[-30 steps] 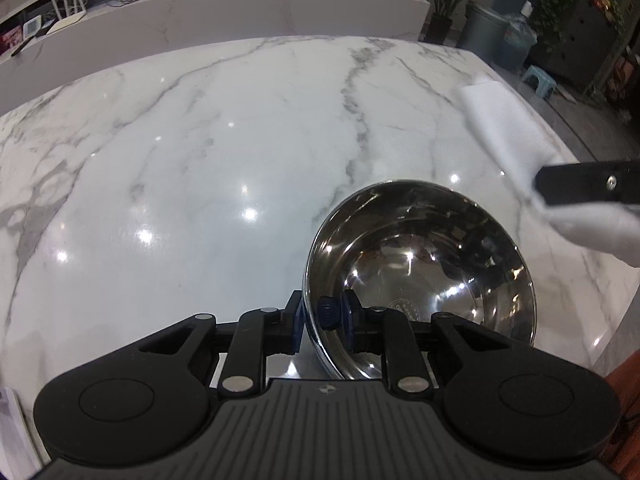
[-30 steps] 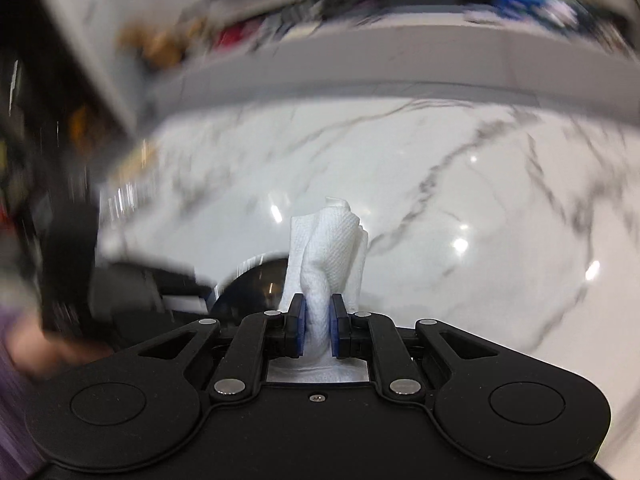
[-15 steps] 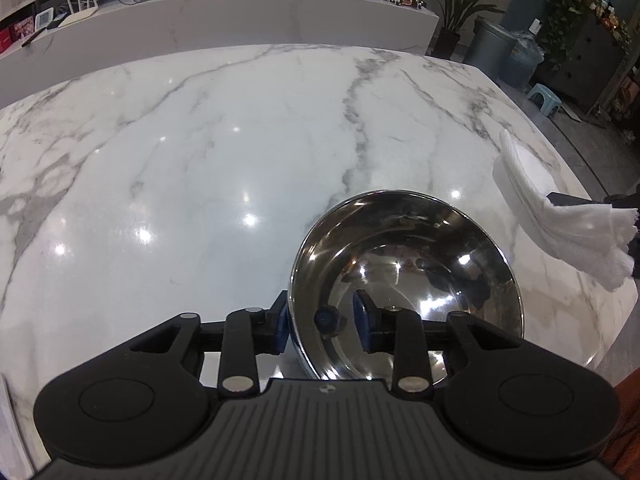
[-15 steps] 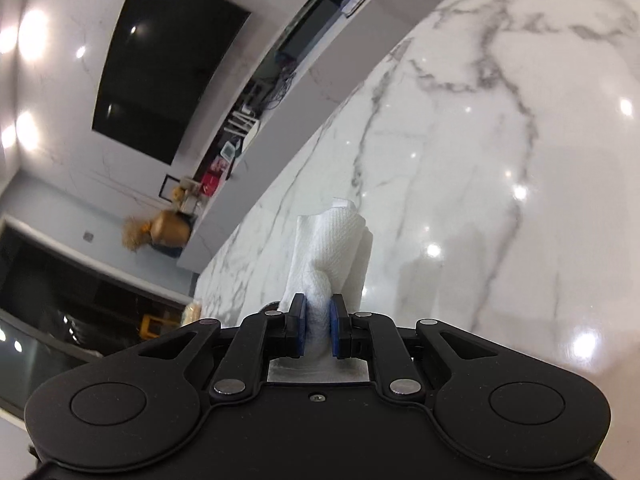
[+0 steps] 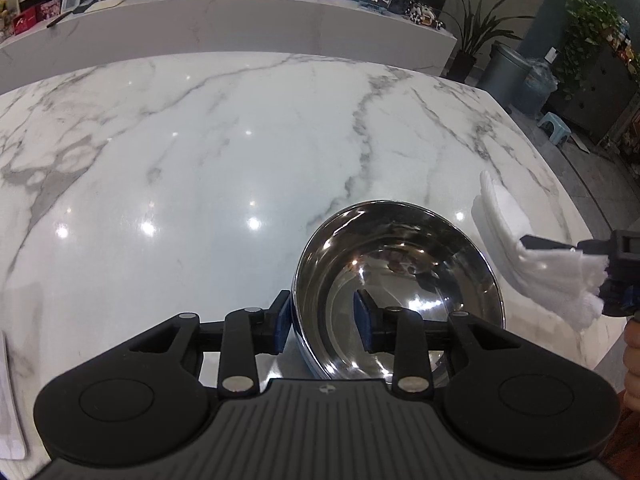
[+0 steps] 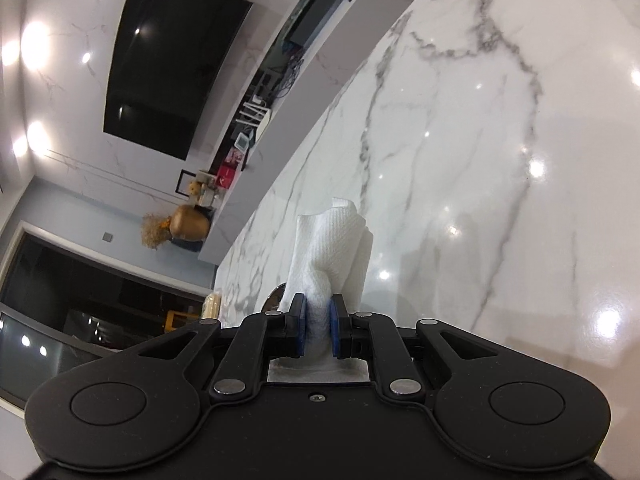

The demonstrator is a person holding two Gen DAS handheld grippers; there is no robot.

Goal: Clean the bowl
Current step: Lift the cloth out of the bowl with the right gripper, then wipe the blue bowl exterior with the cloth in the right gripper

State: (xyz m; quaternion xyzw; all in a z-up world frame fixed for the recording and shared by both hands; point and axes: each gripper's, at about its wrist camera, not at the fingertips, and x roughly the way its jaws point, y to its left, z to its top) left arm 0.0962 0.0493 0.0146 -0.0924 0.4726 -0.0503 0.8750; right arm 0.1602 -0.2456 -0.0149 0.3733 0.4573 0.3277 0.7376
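Two claws at work: left claw (image 5: 322,322) parted, straddling the near rim of the steel bowl (image 5: 396,292) on the marble tabletop (image 5: 200,168) without pinching it; right claw (image 6: 318,326) clenched on a paper towel (image 6: 332,252), just right of the bowl. Likely to skid or tip under wiping pressure, unclamped as is.

Left gripper (image 5: 322,322) angled steeply down, jaws parted, one finger outside the bowl (image 5: 400,280) rim, one inside, pads apparently clear of the steel. Right gripper (image 6: 319,326) rolled sideways, clamped on folded paper towel (image 6: 334,248). Fingers of right hand (image 5: 632,364) visible.
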